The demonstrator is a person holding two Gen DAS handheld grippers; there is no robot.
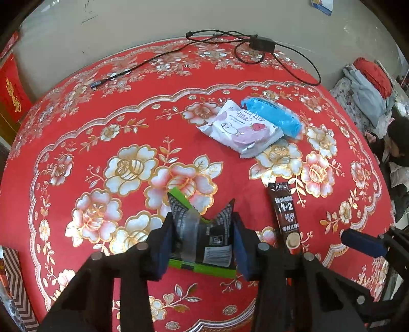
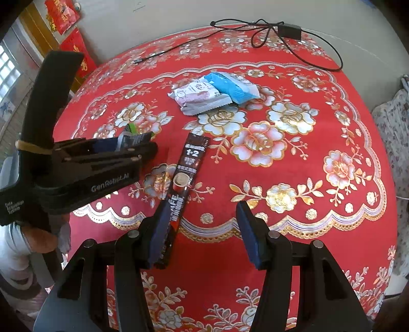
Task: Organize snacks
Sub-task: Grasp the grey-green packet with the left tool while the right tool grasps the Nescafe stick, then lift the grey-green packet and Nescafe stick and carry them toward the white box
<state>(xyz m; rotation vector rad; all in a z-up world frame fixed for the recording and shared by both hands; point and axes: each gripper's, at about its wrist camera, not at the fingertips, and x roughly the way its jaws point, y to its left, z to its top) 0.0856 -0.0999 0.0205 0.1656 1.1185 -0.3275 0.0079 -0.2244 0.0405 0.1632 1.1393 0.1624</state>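
Observation:
My left gripper [image 1: 202,245] is shut on a black and green snack packet [image 1: 202,235], which bends up between its blue pads just above the red flowered tablecloth [image 1: 102,143]. The left gripper also shows in the right wrist view [image 2: 143,145], still on the packet [image 2: 133,136]. A dark coffee stick sachet [image 1: 285,217] lies right of it. My right gripper [image 2: 202,232] is open; its left pad [image 2: 159,232] sits against the near end of the sachet [image 2: 188,163]. A white-pink packet [image 1: 242,127] and a blue packet [image 1: 274,115] lie further back, touching; they also show in the right wrist view [image 2: 198,98] [image 2: 232,85].
A black cable with an adapter [image 1: 262,43] lies at the table's far edge by the wall. Red paper hangings [image 2: 64,15] are at the left. Bedding [image 1: 365,89] and a person in dark clothes [image 1: 397,145] are off the table's right side.

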